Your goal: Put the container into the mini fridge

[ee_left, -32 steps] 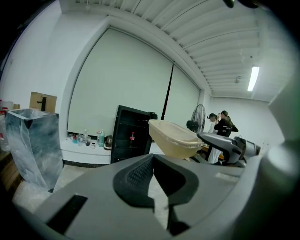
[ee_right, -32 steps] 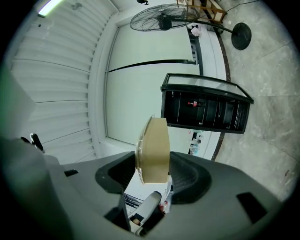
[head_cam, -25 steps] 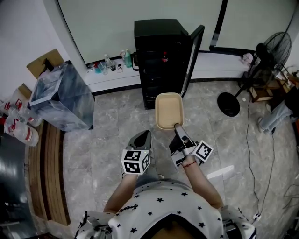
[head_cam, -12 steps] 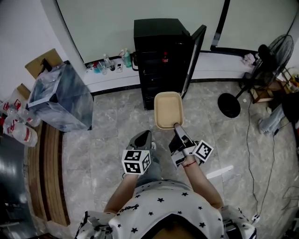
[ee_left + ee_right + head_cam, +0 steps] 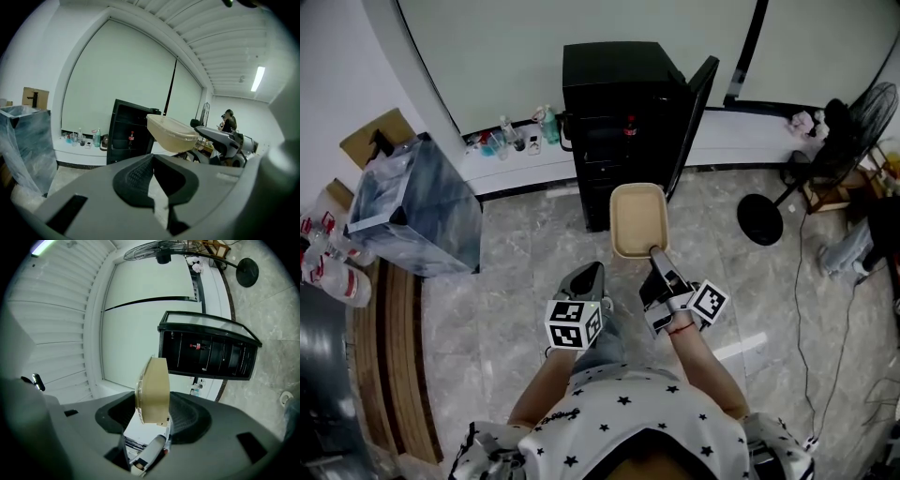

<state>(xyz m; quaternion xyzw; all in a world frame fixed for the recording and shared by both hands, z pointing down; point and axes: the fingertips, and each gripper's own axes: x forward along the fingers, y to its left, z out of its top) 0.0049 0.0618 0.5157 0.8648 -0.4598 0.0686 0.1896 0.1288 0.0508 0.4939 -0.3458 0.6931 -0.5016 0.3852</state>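
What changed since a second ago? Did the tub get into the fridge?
Not yet. The person has edged slightly closer to the mini fridge, which looks a bit bigger in the head view. Nothing was grabbed or let go. The right gripper still holds the container by its near rim, and the left gripper is still empty.
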